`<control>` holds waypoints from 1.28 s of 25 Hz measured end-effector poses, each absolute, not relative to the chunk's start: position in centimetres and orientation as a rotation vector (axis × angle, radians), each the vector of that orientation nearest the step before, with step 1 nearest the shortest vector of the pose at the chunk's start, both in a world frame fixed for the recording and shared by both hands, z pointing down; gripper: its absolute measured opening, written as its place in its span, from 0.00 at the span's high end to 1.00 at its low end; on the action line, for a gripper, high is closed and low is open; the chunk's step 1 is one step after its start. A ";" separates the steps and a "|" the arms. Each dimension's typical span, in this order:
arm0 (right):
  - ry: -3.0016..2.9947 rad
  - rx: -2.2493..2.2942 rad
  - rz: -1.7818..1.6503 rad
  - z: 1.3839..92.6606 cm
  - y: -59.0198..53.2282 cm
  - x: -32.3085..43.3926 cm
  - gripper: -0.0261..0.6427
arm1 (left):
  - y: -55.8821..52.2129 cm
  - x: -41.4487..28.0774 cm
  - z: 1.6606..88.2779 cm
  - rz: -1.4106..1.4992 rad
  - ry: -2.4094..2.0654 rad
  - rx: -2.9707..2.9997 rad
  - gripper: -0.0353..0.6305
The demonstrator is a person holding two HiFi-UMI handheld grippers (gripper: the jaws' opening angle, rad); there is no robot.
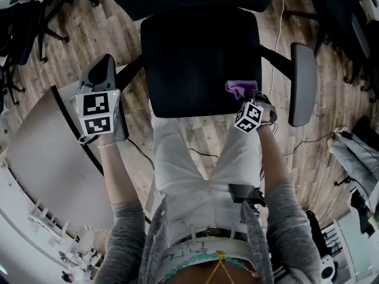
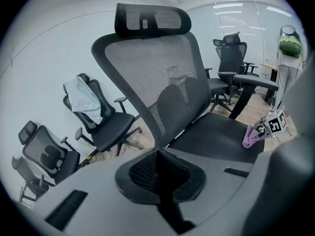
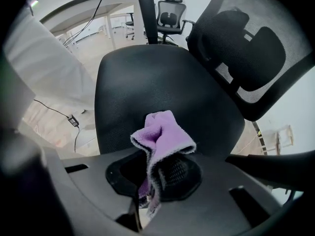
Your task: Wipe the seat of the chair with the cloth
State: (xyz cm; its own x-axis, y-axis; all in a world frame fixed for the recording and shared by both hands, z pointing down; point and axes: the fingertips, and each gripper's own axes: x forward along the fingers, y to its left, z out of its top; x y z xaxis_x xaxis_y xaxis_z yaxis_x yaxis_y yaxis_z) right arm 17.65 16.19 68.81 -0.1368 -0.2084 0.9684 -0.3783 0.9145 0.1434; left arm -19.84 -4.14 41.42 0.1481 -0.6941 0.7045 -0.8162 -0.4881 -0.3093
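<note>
Right claw point(image 3: 150, 181) pinches the cloth point(image 3: 165, 134), its bunched length pointing up-frame over the seat point(image 3: 162, 77). Left claw point(image 2: 157, 156) is closed, empty.

No words, brands or numbers can be read; the only printed signs are black-and-white square patterns on the left marker cube point(image 1: 98, 112) and right marker cube point(image 1: 249, 116).

My crumpled purple cloth point(image 1: 240, 89) stands bunched and upright, pinched in my right gripper point(image 1: 247, 102), at five o'clock over the flat black chair seat point(image 1: 195, 52), near its front edge.
</note>
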 end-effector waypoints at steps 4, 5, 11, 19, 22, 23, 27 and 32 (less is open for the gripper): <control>-1.711 0.460 0.173 68.7 16.2 18.5 0.89 | -4.1 -19.8 41.5 1.275 -1.512 2.261 0.95; -1.712 0.467 0.182 68.7 16.2 18.6 0.89 | -4.1 -19.7 41.5 1.276 -1.511 2.261 0.95; -1.707 0.472 0.204 69.1 16.1 18.8 0.89 | -4.0 -19.7 41.5 1.251 -1.502 2.263 0.95; -1.706 0.504 0.231 68.6 16.3 18.7 0.89 | -3.8 -19.7 41.6 1.244 -1.499 2.265 0.95; -1.722 0.517 0.238 68.2 16.3 18.6 0.89 | -3.8 -19.6 41.6 1.242 -1.498 2.265 0.95; -1.729 0.524 0.241 68.0 16.3 18.6 0.89 | -3.9 -19.6 41.6 1.242 -1.498 2.265 0.95; -1.774 0.557 0.225 66.4 15.7 18.2 0.89 | -4.0 -19.6 41.6 1.244 -1.498 2.265 0.95; -1.903 0.503 0.132 62.9 15.5 15.0 0.89 | -3.9 -19.8 41.5 1.240 -1.494 2.264 0.95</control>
